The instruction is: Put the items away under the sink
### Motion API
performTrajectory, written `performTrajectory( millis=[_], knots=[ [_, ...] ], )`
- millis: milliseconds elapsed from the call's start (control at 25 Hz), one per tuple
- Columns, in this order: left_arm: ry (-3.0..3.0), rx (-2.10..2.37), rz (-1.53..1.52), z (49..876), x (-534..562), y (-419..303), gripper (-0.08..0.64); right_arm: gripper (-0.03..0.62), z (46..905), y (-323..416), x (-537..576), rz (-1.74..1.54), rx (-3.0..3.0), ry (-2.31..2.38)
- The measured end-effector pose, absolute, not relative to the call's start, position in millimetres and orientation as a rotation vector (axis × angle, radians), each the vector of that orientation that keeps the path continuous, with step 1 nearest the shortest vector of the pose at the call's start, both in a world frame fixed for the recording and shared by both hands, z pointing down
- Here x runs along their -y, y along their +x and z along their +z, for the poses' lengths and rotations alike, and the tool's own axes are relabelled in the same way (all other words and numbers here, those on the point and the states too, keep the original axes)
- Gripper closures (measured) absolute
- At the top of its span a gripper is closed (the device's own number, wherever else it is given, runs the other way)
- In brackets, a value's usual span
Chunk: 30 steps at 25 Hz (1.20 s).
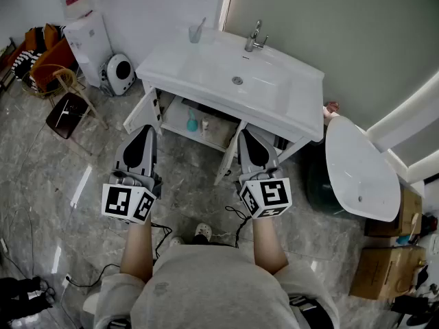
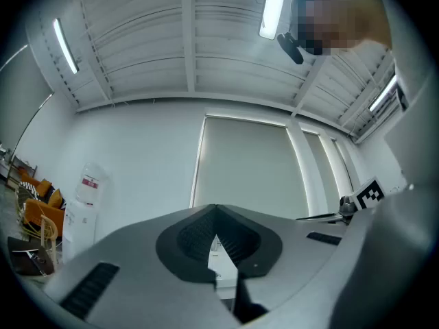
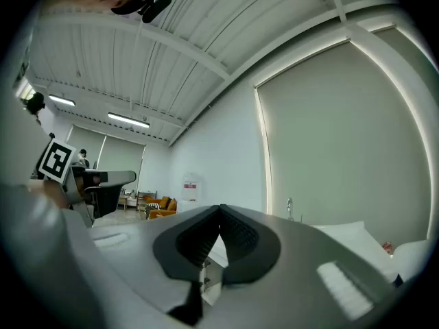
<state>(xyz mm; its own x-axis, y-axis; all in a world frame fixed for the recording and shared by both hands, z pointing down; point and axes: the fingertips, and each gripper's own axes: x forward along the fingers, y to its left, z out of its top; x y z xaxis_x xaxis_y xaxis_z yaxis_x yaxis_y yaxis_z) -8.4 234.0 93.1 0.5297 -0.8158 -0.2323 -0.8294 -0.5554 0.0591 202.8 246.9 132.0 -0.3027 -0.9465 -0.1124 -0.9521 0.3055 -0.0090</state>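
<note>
The white sink cabinet (image 1: 233, 81) stands ahead with both lower doors swung open. On its shelf I see a teal bottle (image 1: 192, 122) and a small item (image 1: 205, 124) beside it. A cup with a toothbrush (image 1: 196, 32) sits on the counter's back left, and the faucet (image 1: 255, 38) at the back. My left gripper (image 1: 146, 129) hangs in front of the left door (image 1: 142, 112), shut and empty. My right gripper (image 1: 245, 133) is near the right door (image 1: 228, 157), also shut and empty. In the gripper views, the left gripper (image 2: 217, 210) and the right gripper (image 3: 219, 208) show fingertips touching.
A water dispenser (image 1: 89, 43), a round white appliance (image 1: 118, 72) and a wooden chair (image 1: 67, 94) stand at the left. A white oval tabletop (image 1: 360, 166), a dark green jug (image 1: 321, 184) and cardboard boxes (image 1: 385, 271) are at the right. Cables (image 1: 161, 232) lie on the marble floor.
</note>
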Motion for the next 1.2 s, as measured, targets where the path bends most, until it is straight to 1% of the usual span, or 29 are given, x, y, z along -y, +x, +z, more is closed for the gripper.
performTrajectory(
  millis=[720,1200],
  knots=[
    [-2.662,-1.458,0.346,87,-219,9,0.552,0.581,132,217,-224,0.098,-2.467,-1.764],
    [-2.618,-1.471,0.310,85,-213,20,0.552,0.581,135,218,-217,0.059,-2.492,-1.649]
  ],
)
